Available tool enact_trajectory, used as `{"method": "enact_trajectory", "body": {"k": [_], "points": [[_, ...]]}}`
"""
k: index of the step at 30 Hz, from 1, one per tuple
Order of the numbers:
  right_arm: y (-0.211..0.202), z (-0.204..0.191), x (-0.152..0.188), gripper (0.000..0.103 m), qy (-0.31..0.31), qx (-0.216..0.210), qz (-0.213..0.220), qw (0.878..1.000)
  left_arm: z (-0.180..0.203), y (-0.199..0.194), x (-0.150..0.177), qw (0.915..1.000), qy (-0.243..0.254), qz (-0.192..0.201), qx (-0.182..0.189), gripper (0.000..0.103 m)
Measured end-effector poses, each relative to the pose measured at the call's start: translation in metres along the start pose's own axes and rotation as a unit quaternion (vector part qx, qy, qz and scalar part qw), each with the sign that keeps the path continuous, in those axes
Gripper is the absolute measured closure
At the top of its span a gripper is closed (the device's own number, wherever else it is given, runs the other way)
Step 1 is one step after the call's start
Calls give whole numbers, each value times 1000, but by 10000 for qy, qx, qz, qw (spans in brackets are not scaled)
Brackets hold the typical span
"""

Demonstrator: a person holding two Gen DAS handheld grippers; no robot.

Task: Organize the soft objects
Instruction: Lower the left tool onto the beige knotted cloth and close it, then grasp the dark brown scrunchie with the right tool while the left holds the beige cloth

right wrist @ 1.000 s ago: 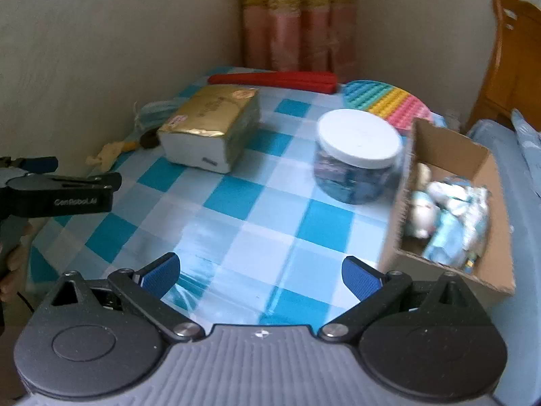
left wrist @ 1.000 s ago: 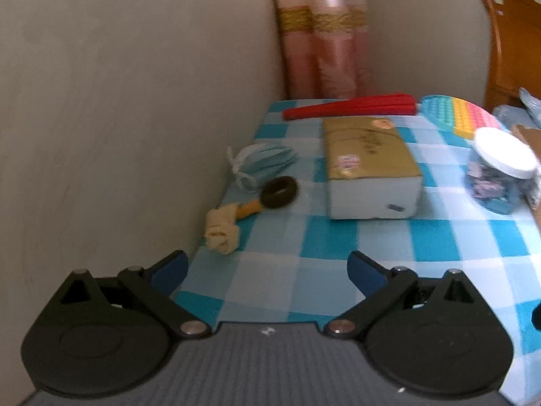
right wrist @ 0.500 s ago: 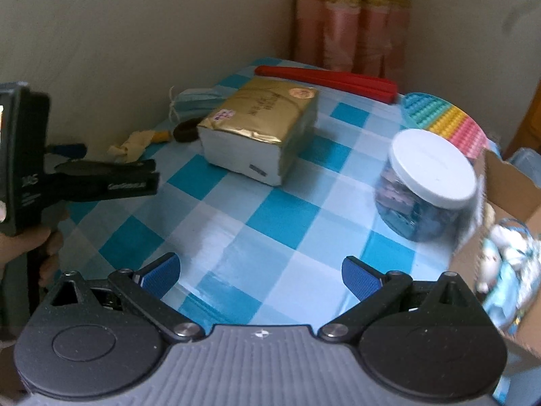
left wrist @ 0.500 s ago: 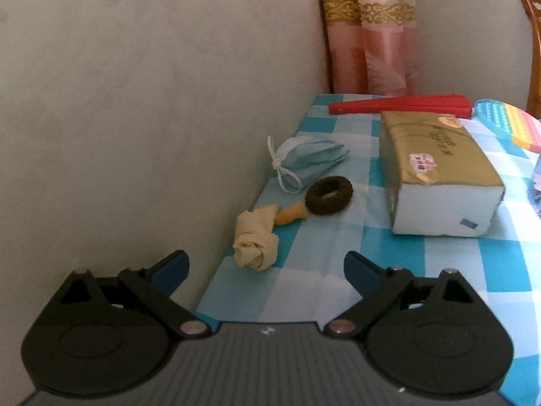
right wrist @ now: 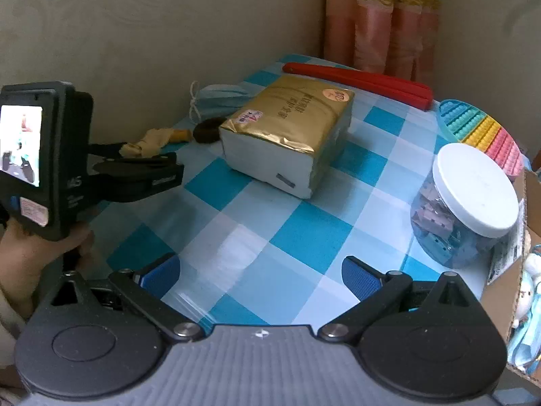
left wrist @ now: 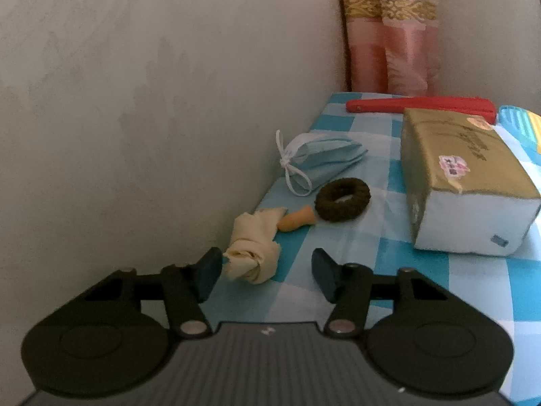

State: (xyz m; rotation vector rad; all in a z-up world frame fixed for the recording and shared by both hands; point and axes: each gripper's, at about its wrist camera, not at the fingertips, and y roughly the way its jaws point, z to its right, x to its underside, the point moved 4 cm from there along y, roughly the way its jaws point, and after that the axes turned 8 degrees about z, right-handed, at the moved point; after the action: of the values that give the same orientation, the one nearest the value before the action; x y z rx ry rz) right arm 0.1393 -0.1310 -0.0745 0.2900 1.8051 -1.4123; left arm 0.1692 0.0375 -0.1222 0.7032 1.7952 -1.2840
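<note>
A knotted cream cloth [left wrist: 253, 253] with an orange end lies at the table's left edge by the wall. My left gripper [left wrist: 265, 275] is open, its jaws on either side of the cloth, the left finger touching it. Behind it lie a dark brown hair ring [left wrist: 342, 199] and a folded blue face mask [left wrist: 318, 162]. From the right wrist view the left gripper [right wrist: 148, 160] reaches the cloth [right wrist: 148, 142]. My right gripper [right wrist: 260, 275] is open and empty above the checked tablecloth [right wrist: 314, 237]. A cardboard box [right wrist: 507, 284] at the right holds soft toys.
A gold tissue pack [left wrist: 463, 182] stands mid-table. A red folded fan [left wrist: 419, 105] lies at the back. A rainbow pop mat [right wrist: 480, 132] and a white-lidded jar [right wrist: 463, 203] sit right. The wall [left wrist: 135, 101] runs close along the left.
My left gripper has moved forward and left to the cream cloth and its jaws have narrowed around it. The right gripper has shifted left, bringing the left gripper into its view.
</note>
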Motion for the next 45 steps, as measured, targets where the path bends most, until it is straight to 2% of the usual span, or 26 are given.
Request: {"method": "enact_trajectory", "body": {"k": [3, 7, 13, 19, 24, 28, 32, 34, 39, 45], "points": [[2, -1, -1, 0, -4, -42, 3, 10000, -1, 3, 0, 9999, -59, 23, -84, 48], [3, -3, -2, 0, -30, -103, 3, 9999, -3, 6, 0, 9998, -201, 25, -15, 53], [5, -6, -4, 0, -112, -191, 11, 9998, -6, 6, 0, 9992, -372, -7, 156, 72], [5, -9, -13, 0, -382, -296, 61, 9988, -13, 5, 0, 9985, -495, -82, 209, 75], [7, -12, -39, 2, -847, -550, 213, 9947, -18, -2, 2, 9984, -494, -139, 257, 76], [9, -21, -74, 3, -1443, -880, 542, 9841, -19, -8, 5, 9978, -524, -223, 344, 76], [25, -36, -104, 14, -2180, -1116, 682, 9672, -18, -15, 7, 9970, -566, -261, 467, 76], [40, -43, -116, 14, -2415, -1276, 599, 9601, -17, -17, 7, 9969, -562, -262, 494, 76], [80, -62, -134, 22, -3005, -1463, 312, 9420, -16, -19, 9, 9965, -570, -273, 543, 76], [124, -73, -137, 30, -3164, -1455, -197, 9372, -14, -19, 9, 9965, -543, -247, 586, 76]]}}
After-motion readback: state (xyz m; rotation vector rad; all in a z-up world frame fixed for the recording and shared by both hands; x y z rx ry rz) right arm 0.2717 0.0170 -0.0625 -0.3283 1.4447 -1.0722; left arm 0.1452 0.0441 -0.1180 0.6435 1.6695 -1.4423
